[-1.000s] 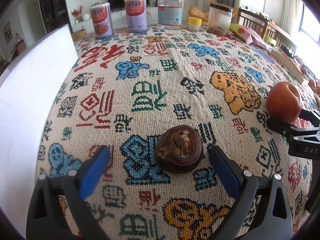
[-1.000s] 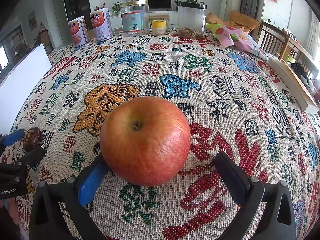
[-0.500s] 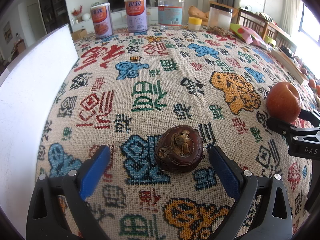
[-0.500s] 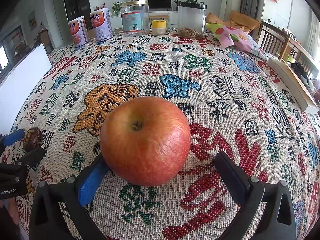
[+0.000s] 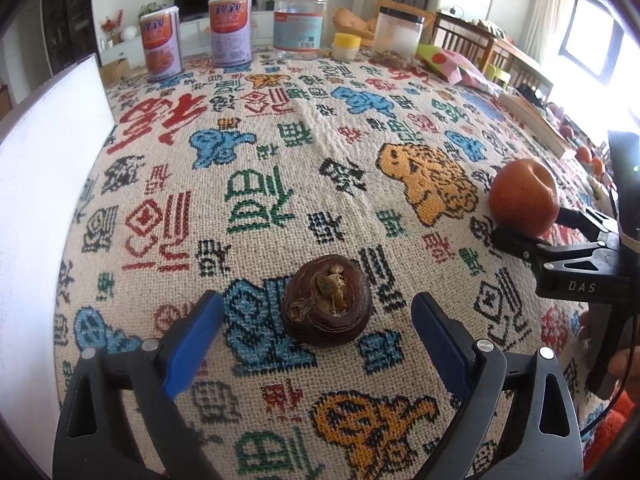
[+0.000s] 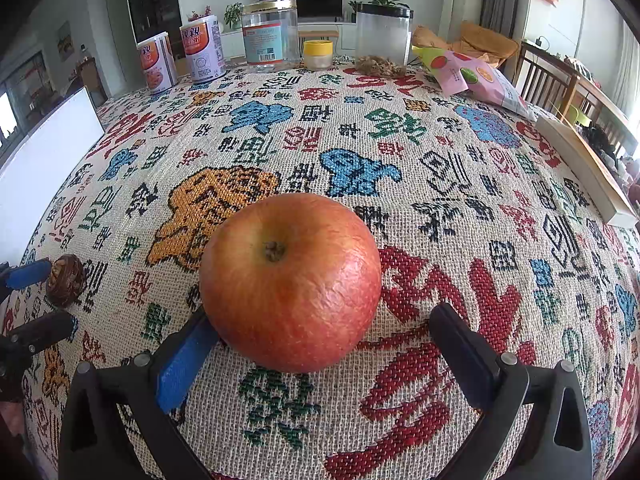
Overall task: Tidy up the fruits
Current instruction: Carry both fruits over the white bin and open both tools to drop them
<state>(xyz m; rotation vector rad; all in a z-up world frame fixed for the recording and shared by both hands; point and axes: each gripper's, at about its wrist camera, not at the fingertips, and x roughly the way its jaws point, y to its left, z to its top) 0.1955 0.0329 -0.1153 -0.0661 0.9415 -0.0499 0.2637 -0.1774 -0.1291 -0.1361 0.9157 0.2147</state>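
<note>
A dark brown round fruit point(image 5: 326, 300) lies on the patterned tablecloth between the open fingers of my left gripper point(image 5: 318, 332), touching neither pad. A red apple point(image 6: 291, 280) sits on the cloth between the open fingers of my right gripper point(image 6: 324, 344), close to the left blue pad point(image 6: 184, 364). The apple point(image 5: 524, 198) and the right gripper point(image 5: 540, 224) also show at the right of the left wrist view. The brown fruit point(image 6: 65, 280) and the left gripper point(image 6: 34, 300) show at the left edge of the right wrist view.
A white board point(image 5: 40, 208) stands along the table's left side. Two cans point(image 5: 160, 48), a glass jar point(image 5: 298, 24), a yellow-lidded tub point(image 5: 347, 46) and a clear canister point(image 5: 398, 36) line the far edge. A snack bag point(image 6: 476, 76) and a flat box point(image 6: 580, 168) lie at the right.
</note>
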